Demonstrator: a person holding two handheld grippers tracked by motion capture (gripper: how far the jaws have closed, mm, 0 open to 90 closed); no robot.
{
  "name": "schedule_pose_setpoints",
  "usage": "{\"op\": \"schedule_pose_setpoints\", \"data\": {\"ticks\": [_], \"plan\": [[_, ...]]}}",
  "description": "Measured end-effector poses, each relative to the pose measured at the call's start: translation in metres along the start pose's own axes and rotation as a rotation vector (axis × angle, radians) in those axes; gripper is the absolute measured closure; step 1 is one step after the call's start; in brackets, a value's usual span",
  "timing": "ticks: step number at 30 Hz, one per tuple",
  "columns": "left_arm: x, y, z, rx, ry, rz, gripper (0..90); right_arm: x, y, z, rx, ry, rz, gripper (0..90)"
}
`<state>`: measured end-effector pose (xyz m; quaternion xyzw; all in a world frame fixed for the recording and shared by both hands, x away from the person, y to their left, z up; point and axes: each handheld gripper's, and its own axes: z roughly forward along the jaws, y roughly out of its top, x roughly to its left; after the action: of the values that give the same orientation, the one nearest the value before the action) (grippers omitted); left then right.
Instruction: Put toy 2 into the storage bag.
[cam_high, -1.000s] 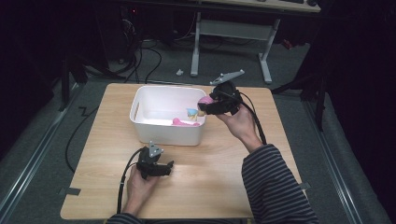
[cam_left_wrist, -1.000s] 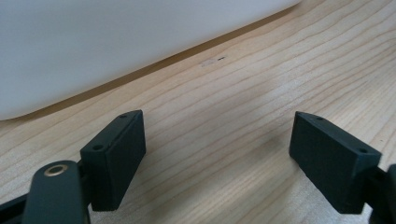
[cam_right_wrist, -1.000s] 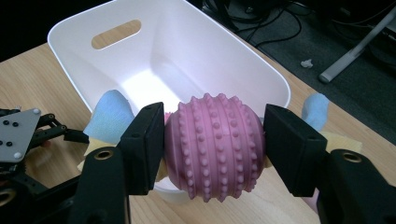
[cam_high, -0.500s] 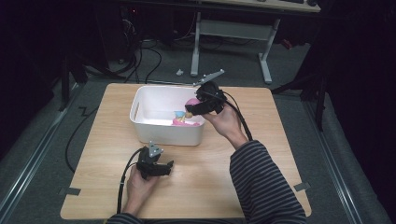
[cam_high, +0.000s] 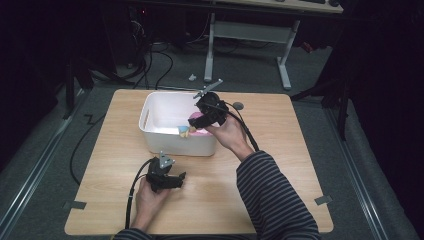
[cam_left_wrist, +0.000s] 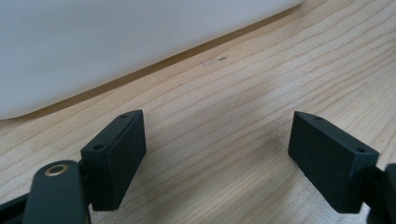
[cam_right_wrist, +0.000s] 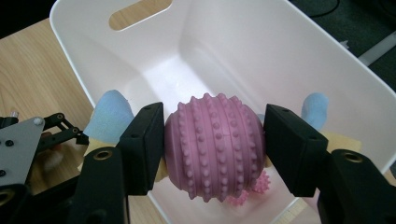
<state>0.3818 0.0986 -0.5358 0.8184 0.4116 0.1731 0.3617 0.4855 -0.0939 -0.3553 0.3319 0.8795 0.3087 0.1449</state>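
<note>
While my right gripper (cam_right_wrist: 212, 154) clamps the pink studded ball (cam_right_wrist: 214, 147) squarely between its two black jaws, I hold it above the open white bin (cam_right_wrist: 299, 60), over the end nearest my right hand. Seen from the high view, the same gripper (cam_high: 196, 122) sits over the bin's right portion, with the ball (cam_high: 194, 121) poking out on its left. Under the ball, on the bin floor, lies a smaller pink spiky ball (cam_right_wrist: 254, 186), and a toy with light blue ends (cam_right_wrist: 109, 116) and a tan body rests to either side of the jaws; I cannot tell exactly what that toy is.

My left gripper (cam_high: 165, 177) rests on the wooden table (cam_high: 280, 170) in front of the bin, jaws spread wide with nothing between them and only bare wood (cam_left_wrist: 219, 140) below.

I judge the step in hand to be placing the ball into the bin. To do it well, I bring the ball low inside the walls before letting go, since a round ball dropped from height may bounce off the toys beneath and hop over the rim. I aim for the free floor toward the slotted handle (cam_right_wrist: 140, 14), open the jaws evenly, and lift straight up so that neither pad drags the studs sideways.
</note>
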Motion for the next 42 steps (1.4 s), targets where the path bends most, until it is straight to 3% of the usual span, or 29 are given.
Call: {"op": "schedule_pose_setpoints", "data": {"ticks": [10, 15, 20, 29, 42], "plan": [[0.000, 0.000, 0.000, 0.000, 0.001, 0.000, 19.4, -0.003, -0.007, 0.006, 0.034, 0.036, 0.018, 38.9], [0.000, 0.000, 0.000, 0.000, 0.001, 0.000, 19.4, -0.006, -0.008, -0.006, -0.031, 0.039, 0.033, 35.6], [0.000, 0.000, 0.000, 0.000, 0.002, 0.001, 19.4, -0.007, -0.019, -0.027, -0.066, -0.007, 0.015, 35.9], [0.000, 0.000, 0.000, 0.001, 0.003, 0.001, 19.4, -0.038, -0.079, -0.066, -0.140, -0.069, 0.122, 37.9], [0.000, 0.000, 0.000, 0.001, 0.004, 0.002, 19.4, -0.064, -0.154, -0.096, -0.158, -0.159, 0.238, 38.5]]}}
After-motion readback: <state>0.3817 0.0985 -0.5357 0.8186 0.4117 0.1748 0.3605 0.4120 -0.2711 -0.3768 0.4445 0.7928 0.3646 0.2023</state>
